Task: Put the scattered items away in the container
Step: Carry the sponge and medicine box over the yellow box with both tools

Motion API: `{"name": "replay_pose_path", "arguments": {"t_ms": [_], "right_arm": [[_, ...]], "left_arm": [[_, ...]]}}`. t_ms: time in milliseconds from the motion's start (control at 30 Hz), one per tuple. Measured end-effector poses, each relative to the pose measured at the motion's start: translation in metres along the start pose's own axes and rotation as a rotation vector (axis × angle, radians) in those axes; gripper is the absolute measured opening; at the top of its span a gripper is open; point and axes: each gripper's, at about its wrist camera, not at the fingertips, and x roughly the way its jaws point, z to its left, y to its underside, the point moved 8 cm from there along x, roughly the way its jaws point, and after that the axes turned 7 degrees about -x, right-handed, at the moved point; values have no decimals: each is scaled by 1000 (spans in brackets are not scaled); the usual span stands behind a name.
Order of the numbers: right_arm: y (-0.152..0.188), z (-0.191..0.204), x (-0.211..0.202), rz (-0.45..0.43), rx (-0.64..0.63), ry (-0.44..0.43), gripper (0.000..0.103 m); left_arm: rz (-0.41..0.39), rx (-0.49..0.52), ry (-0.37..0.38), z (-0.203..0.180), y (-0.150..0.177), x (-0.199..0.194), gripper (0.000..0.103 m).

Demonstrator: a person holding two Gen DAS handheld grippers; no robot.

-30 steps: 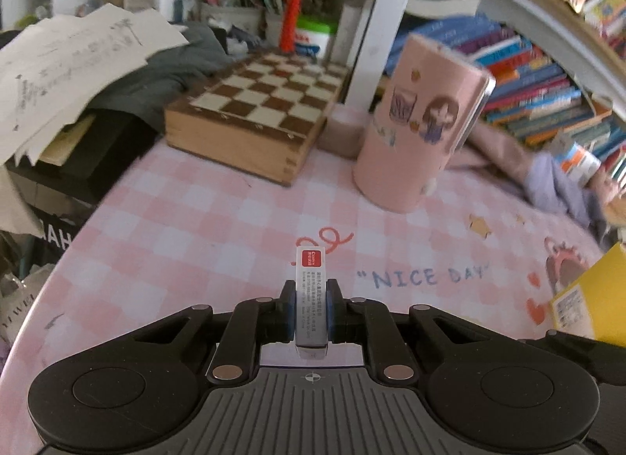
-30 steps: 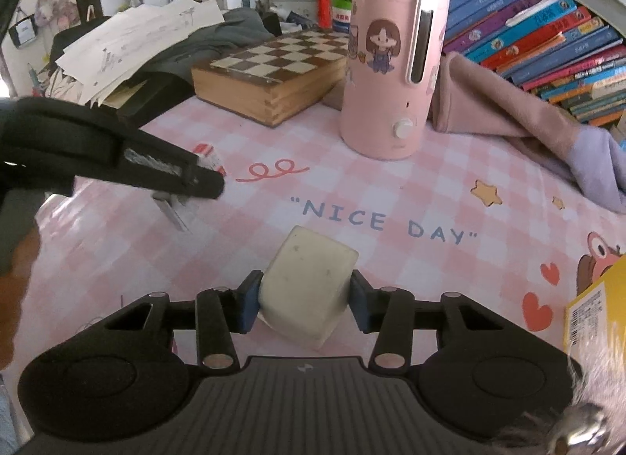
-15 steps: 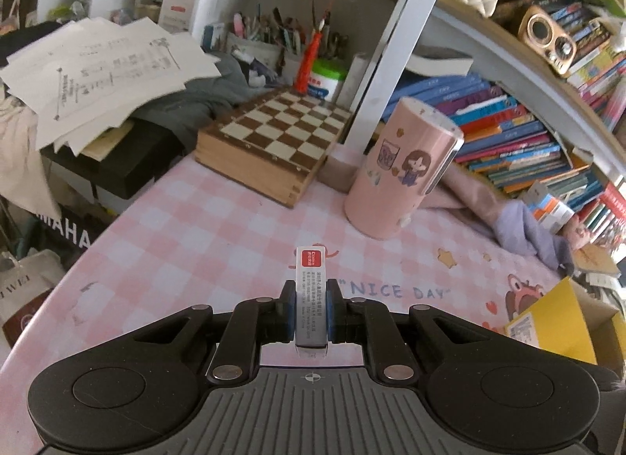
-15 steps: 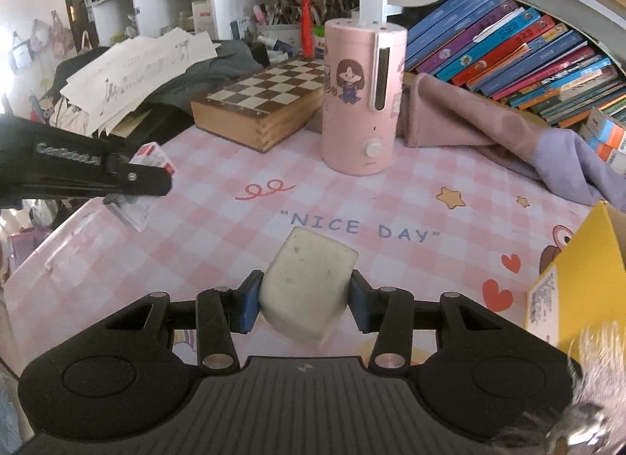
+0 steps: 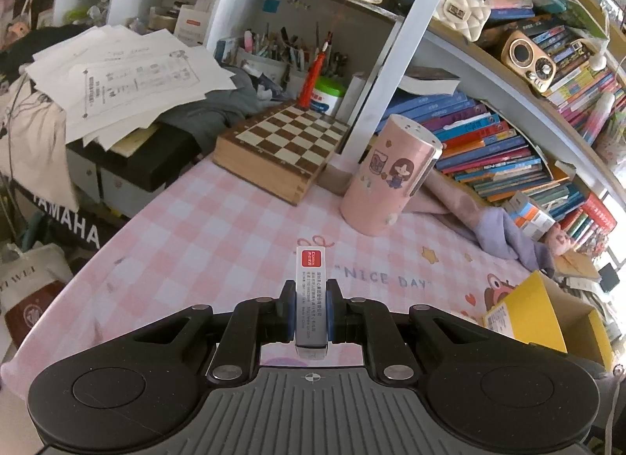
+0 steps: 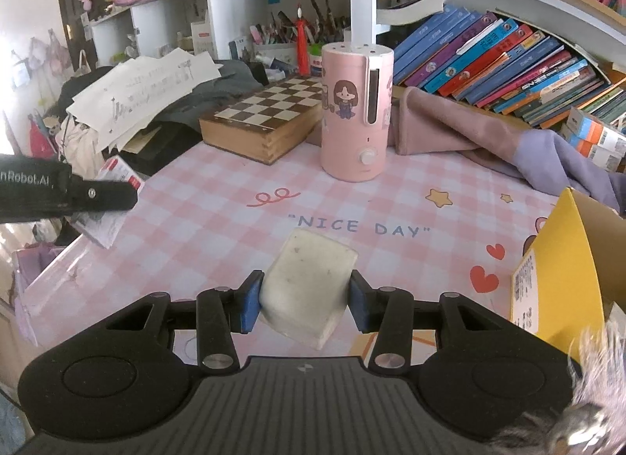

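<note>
left gripper (image 5: 310, 316): clenched on a slim grey box (image 5: 310, 298) with a red label, held upright between the blue pads above the pink checked tablecloth (image 5: 219, 243). right gripper (image 6: 305, 300): grasping a whitish, speckled block (image 6: 307, 286), tilted, clear of the cloth. outward: a pink cylinder with a cartoon girl (image 6: 356, 110) stands beside a wooden chessboard box (image 6: 266, 118). the yellow cardboard box (image 6: 559, 271), open at the top, sits at the right edge of the table, near the right gripper.
</note>
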Motion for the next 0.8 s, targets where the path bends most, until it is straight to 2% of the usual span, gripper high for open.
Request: {"name": "replay_pose_path", "arguments": {"t_ms": [467, 800], "right_arm": [[35, 20, -57, -31, 46, 51, 41], [54, 38, -97, -53, 75, 63, 41]], "left_arm": [[14, 17, 66, 1, 34, -50, 13], [21, -18, 114, 8, 58, -89, 13]]}}
